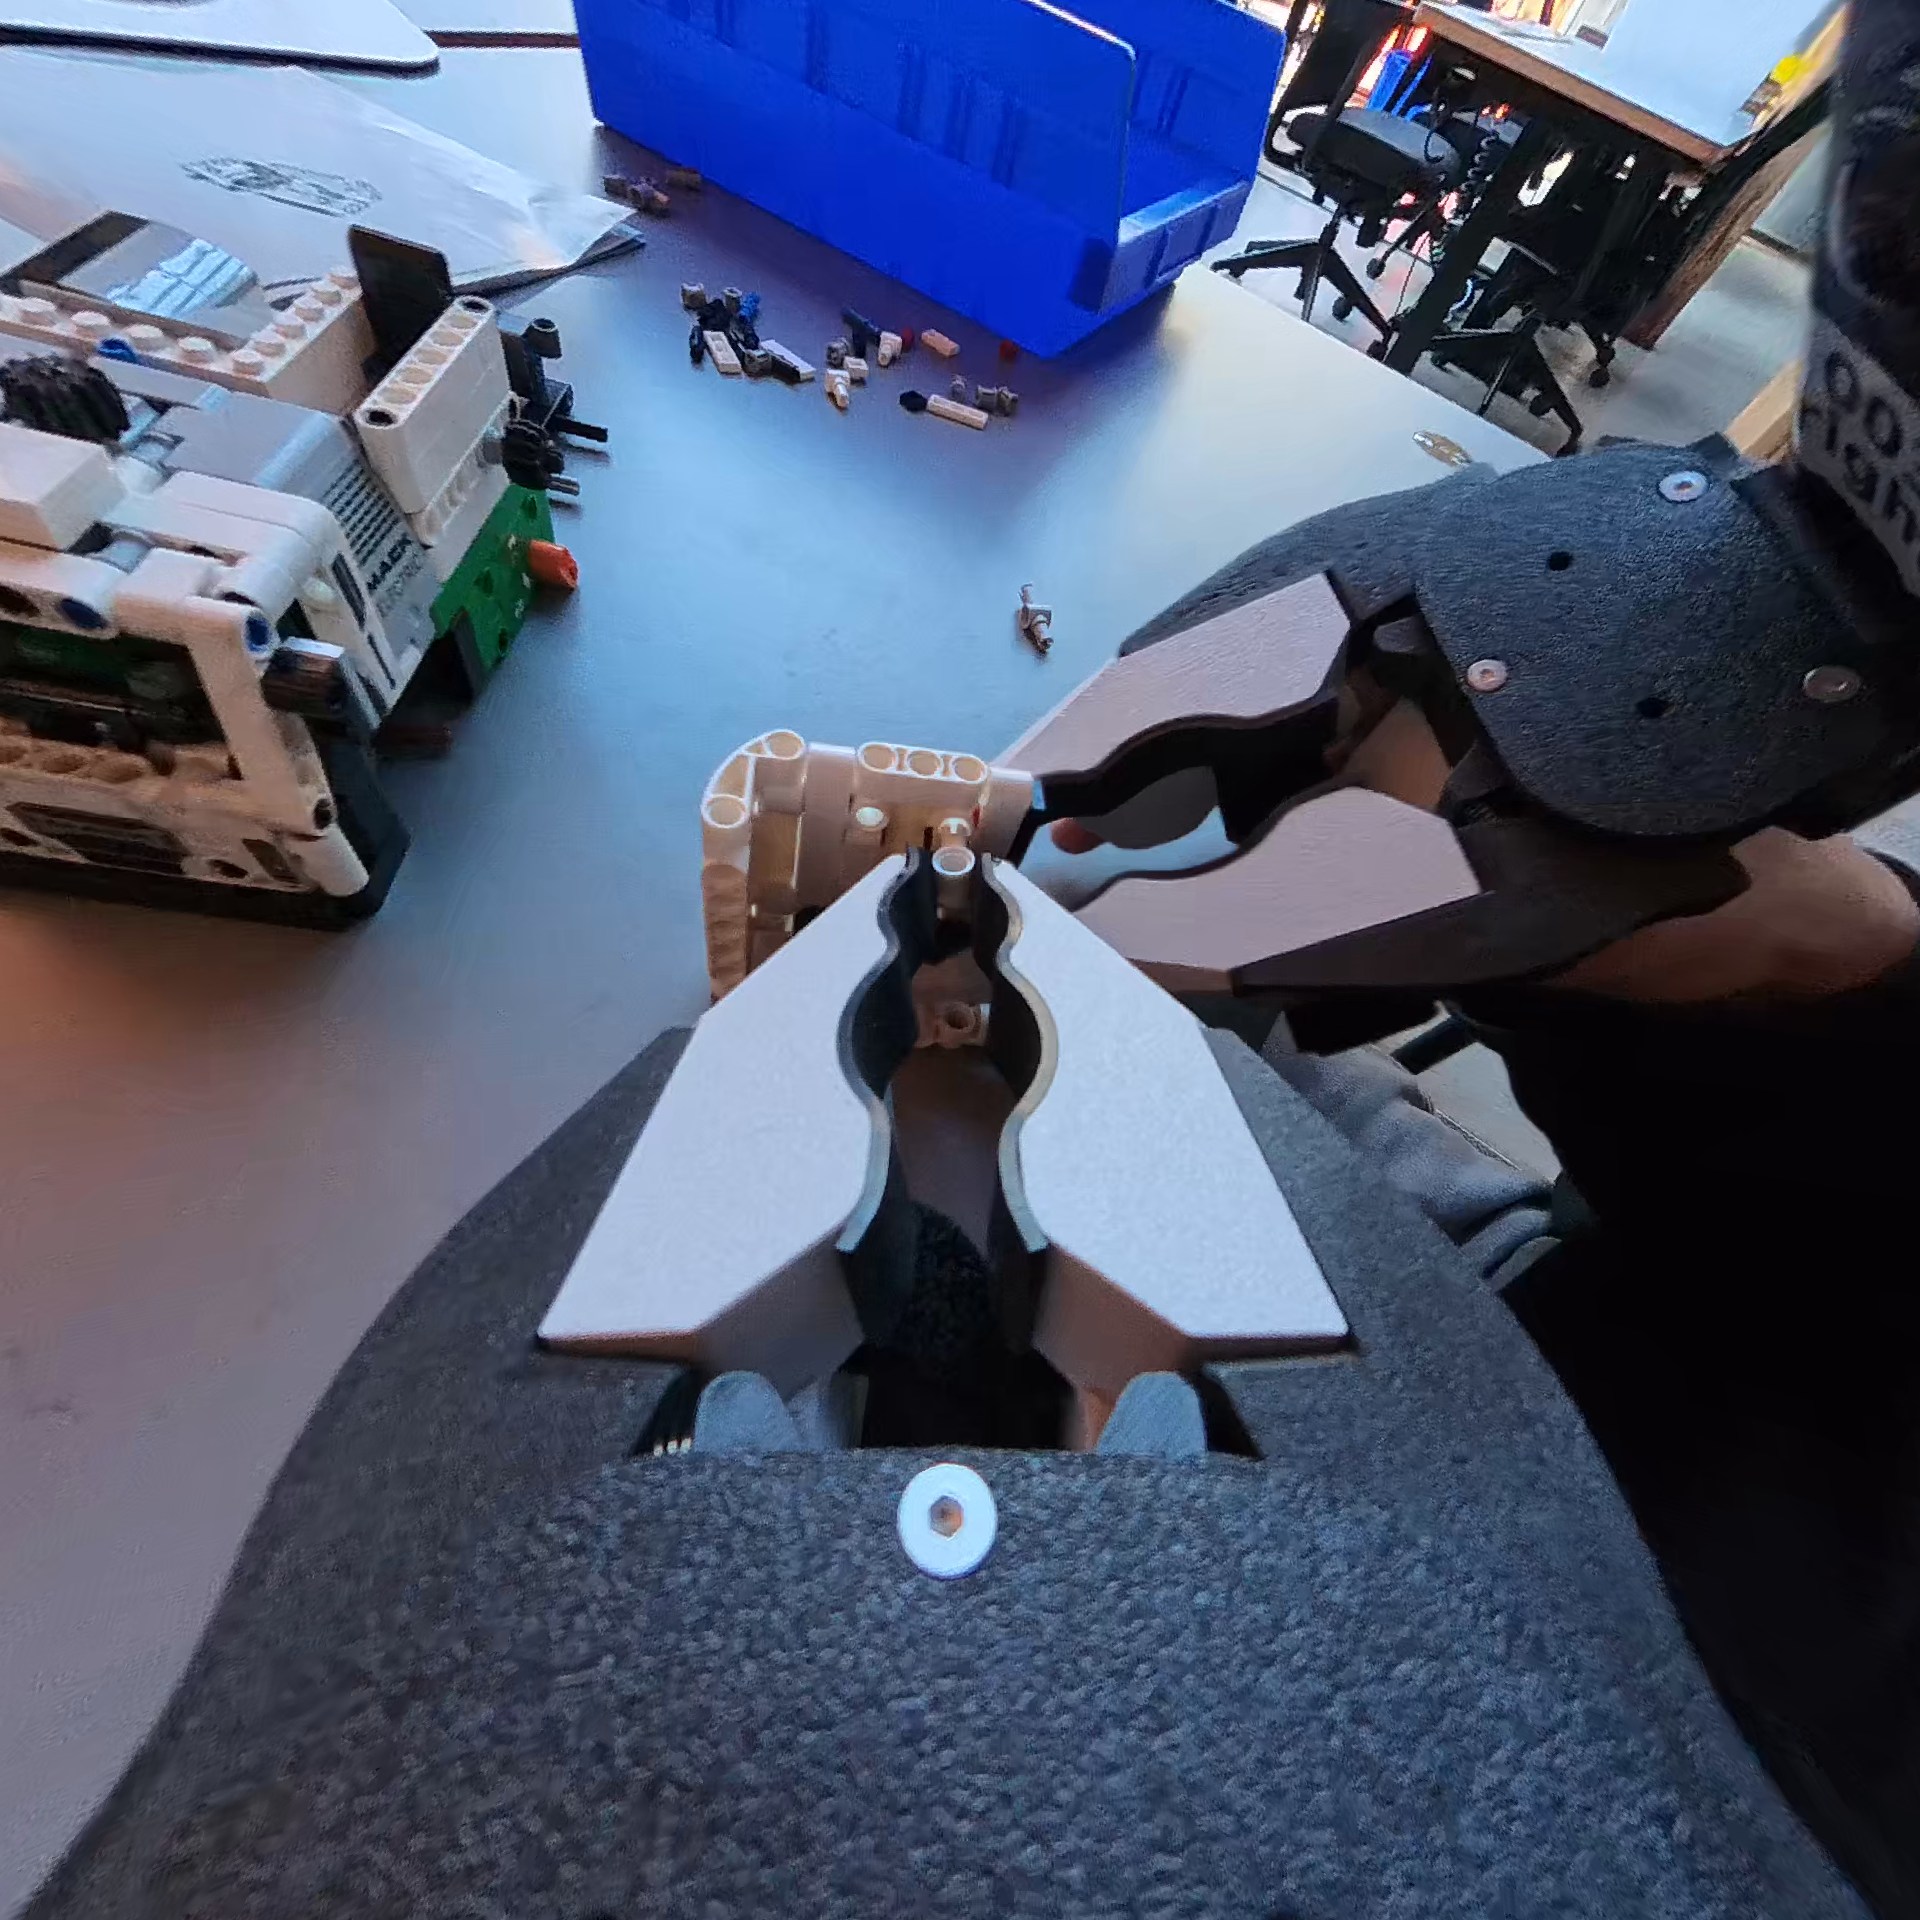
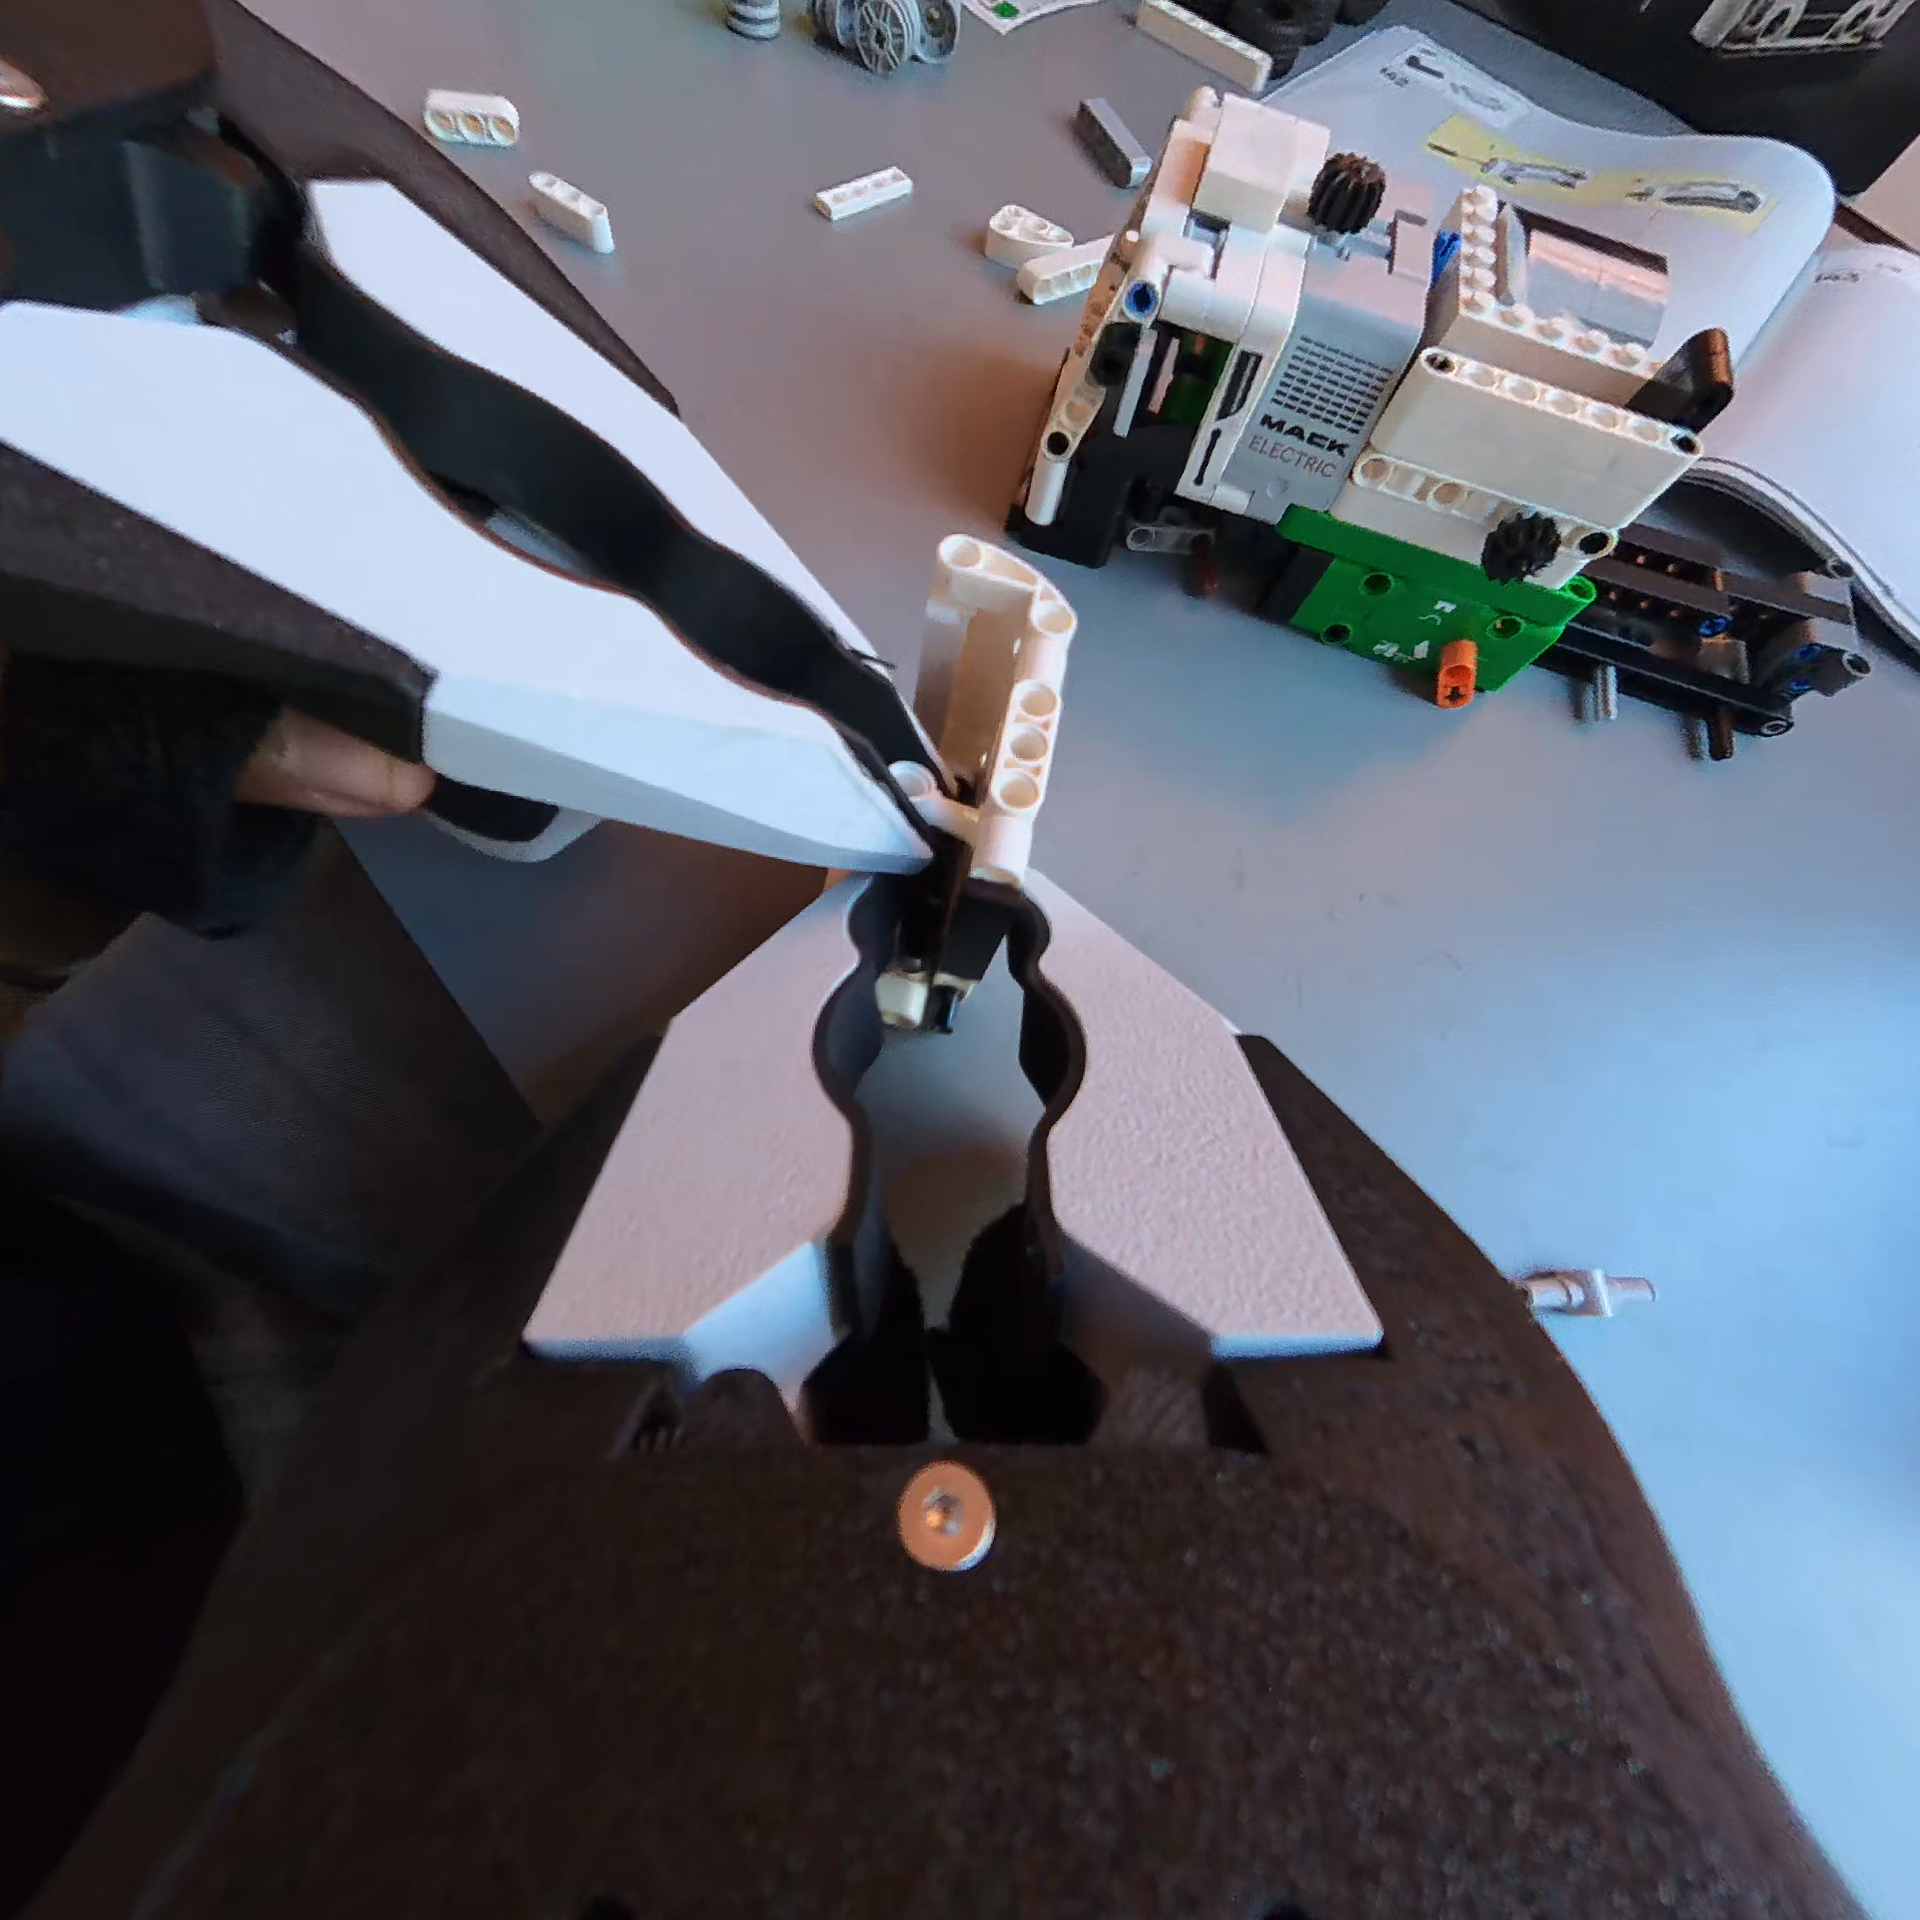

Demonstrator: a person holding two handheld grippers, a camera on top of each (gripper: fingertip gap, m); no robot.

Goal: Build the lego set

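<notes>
Grippers meet over a grey table (image 1: 790, 582), both working on 1 small white subassembly (image 1: 821, 821) held above the surface. In the left wrist view, the left gripper (image 1: 951, 868) has its jaws closed on a small white connector (image 1: 953, 860) at the near edge of the subassembly. From the right side of that view, the right gripper (image 1: 1023, 795) reaches in, its jaws clamped on the subassembly's end. A hand (image 1: 1766, 925) shows behind it.

In the right wrist view, the right gripper (image 2: 951, 920) pinches the subassembly's (image 2: 1003, 675) black and white lower end, with the white beams standing upright beyond the fingertips. The left gripper (image 2: 925, 805) comes in from the left, its tips touching the same piece.

Farther back on the table stands the partly built truck (image 2: 1340, 416), white and grey with a green panel low on its side and black gears. An open instruction booklet (image 2: 1787, 343) lies behind it. Loose white beams (image 2: 473, 116) lie scattered near the far edge. In the left wrist view, a pile of small parts (image 1: 842, 358) lies beside a blue bin (image 1: 935, 156), and 1 stray pin (image 1: 1034, 620) lies alone nearer the grippers.
</notes>
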